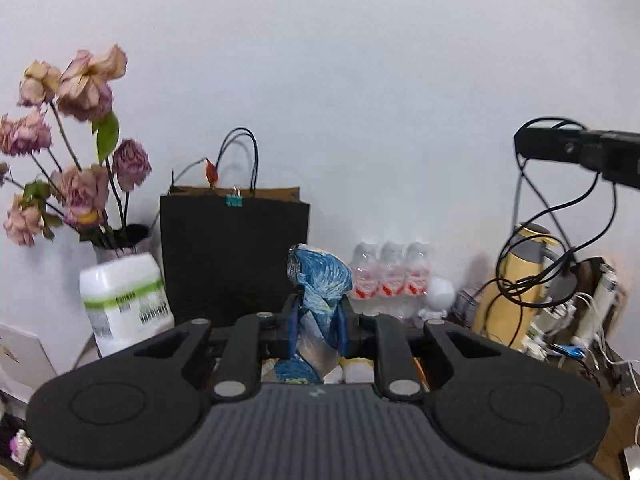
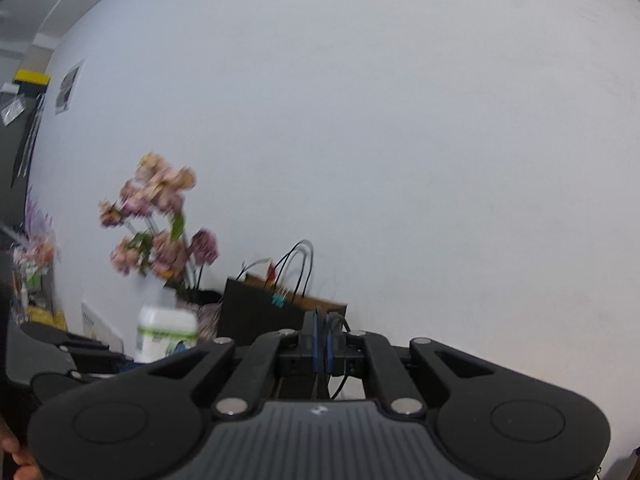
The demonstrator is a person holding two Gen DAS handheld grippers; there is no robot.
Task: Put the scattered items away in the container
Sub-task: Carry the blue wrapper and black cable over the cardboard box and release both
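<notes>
**Snack packet pinched and held high, container nowhere in view**

Nearest the left wrist camera, the left gripper [image 1: 318,320] has its blue pads clamped on a crumpled blue snack packet [image 1: 320,280], gripping it at a narrow, twisted part; the top flares above the fingers and the rest hangs below, over some pale items that are too hidden to name. In its own view the right gripper [image 2: 323,344] has its fingers pressed together, and a thin black cable [image 2: 340,376] appears to be caught between them and droops beneath, though I cannot be sure.

Just beyond stand a white jug with a green label [image 1: 124,300] and a black paper bag [image 1: 234,256] with a teal binder clip on its rim. Further back, against the wall, are dried pink roses [image 1: 80,128], a shrink-wrapped pack of water bottles [image 1: 390,276] and a yellow kettle [image 1: 516,280] tangled in black wires.

The container is not visible in either view, so the drop point cannot be judged from here. The grip on slick, crumpled film looks shallow; a quick swing could let the packet slide out. Carried low, it could brush the bag or topple the jug.
</notes>
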